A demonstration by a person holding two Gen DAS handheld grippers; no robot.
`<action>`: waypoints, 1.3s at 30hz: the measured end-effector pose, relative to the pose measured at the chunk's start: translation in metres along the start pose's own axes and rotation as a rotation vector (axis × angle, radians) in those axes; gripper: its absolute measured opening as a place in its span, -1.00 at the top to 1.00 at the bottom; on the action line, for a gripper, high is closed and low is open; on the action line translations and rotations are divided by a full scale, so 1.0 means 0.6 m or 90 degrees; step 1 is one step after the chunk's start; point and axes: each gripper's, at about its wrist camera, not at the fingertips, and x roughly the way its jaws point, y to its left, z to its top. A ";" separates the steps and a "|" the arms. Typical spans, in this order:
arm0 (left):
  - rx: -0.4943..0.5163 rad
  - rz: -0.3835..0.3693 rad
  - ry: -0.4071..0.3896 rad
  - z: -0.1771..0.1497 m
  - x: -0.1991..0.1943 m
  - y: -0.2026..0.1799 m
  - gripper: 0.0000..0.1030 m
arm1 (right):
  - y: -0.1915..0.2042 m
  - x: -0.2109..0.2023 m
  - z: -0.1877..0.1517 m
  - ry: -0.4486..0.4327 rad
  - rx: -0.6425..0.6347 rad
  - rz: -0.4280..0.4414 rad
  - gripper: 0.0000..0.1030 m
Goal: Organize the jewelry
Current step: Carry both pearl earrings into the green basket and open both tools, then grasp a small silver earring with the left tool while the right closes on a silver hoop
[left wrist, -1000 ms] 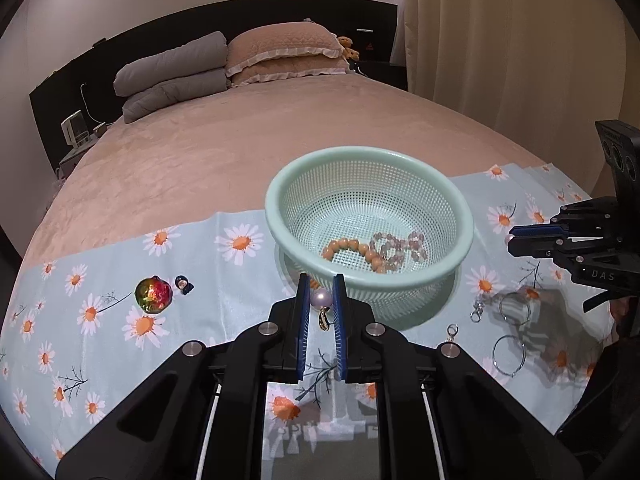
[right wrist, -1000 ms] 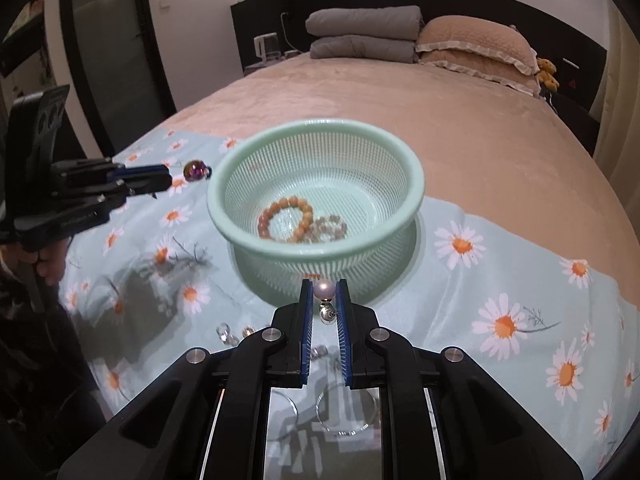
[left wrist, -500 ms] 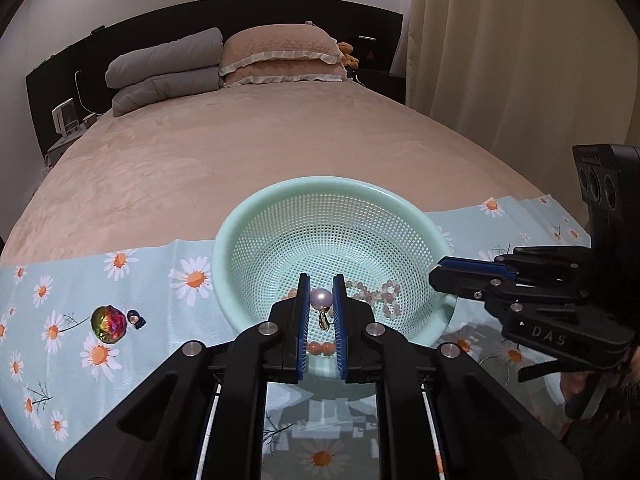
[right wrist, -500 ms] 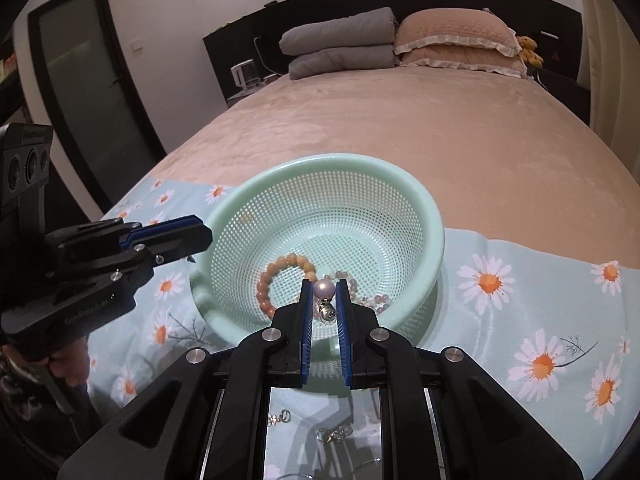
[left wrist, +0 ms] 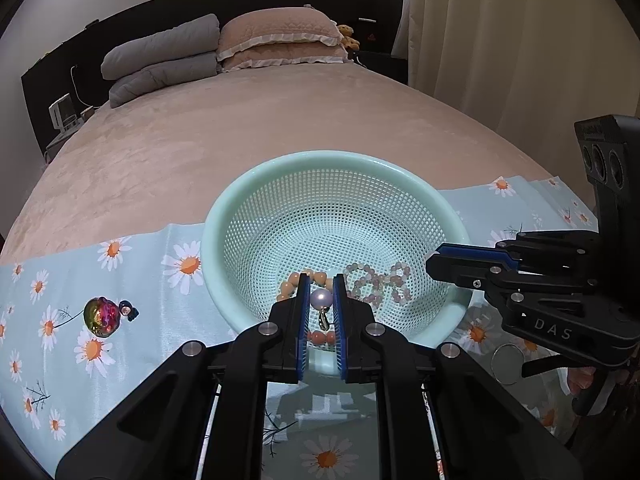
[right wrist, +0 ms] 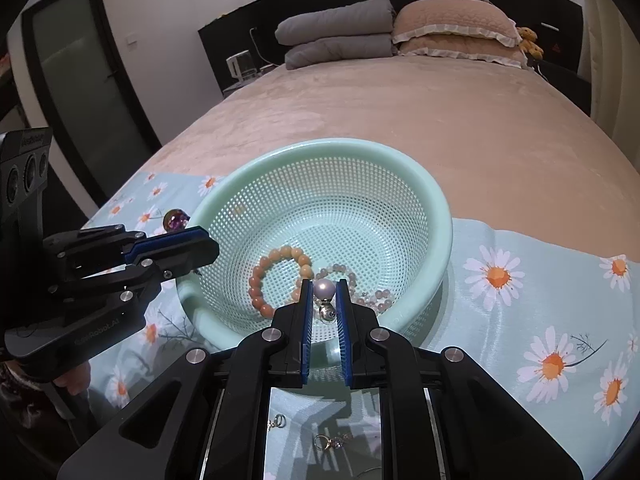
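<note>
A mint green mesh basket (left wrist: pixel 408 182) (right wrist: pixel 440 216) sits on a daisy-print cloth on the bed. Inside lie an orange bead bracelet (right wrist: pixel 276 260) (left wrist: pixel 290 280) and a pale pink bead bracelet (left wrist: pixel 380 278) (right wrist: pixel 360 284). My left gripper (left wrist: pixel 321 300) is shut on a pearl earring (left wrist: pixel 321 299) over the basket's near rim. My right gripper (right wrist: pixel 323 292) is shut on a matching pearl earring (right wrist: pixel 324 290) over the basket's near side. Each gripper shows in the other's view, the right one (left wrist: pixel 436 264) and the left one (right wrist: pixel 208 246), both at the basket's rim.
An iridescent round charm (left wrist: pixel 101 316) (right wrist: pixel 176 219) and a small dark piece (left wrist: pixel 128 309) lie on the cloth left of the basket. A ring hoop (left wrist: pixel 507 363) lies right of it. Small gold pieces (right wrist: pixel 328 442) lie near me. Pillows (left wrist: pixel 280 46) are at the bed's head.
Both grippers have moved forward and up from in front of the basket to over its near rim, each keeping hold of its pearl earring.
</note>
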 end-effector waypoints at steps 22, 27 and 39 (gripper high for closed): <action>-0.158 -0.001 -0.060 0.007 -0.045 0.065 -0.88 | -0.096 -0.038 0.005 -0.075 0.190 -0.073 -0.54; -0.169 0.000 -0.049 0.005 -0.040 0.069 -0.88 | -0.092 -0.035 0.006 -0.064 0.183 -0.076 -0.63; -0.102 0.029 -0.026 -0.021 -0.053 0.046 -0.88 | -0.107 -0.045 -0.012 -0.023 0.169 -0.122 -0.67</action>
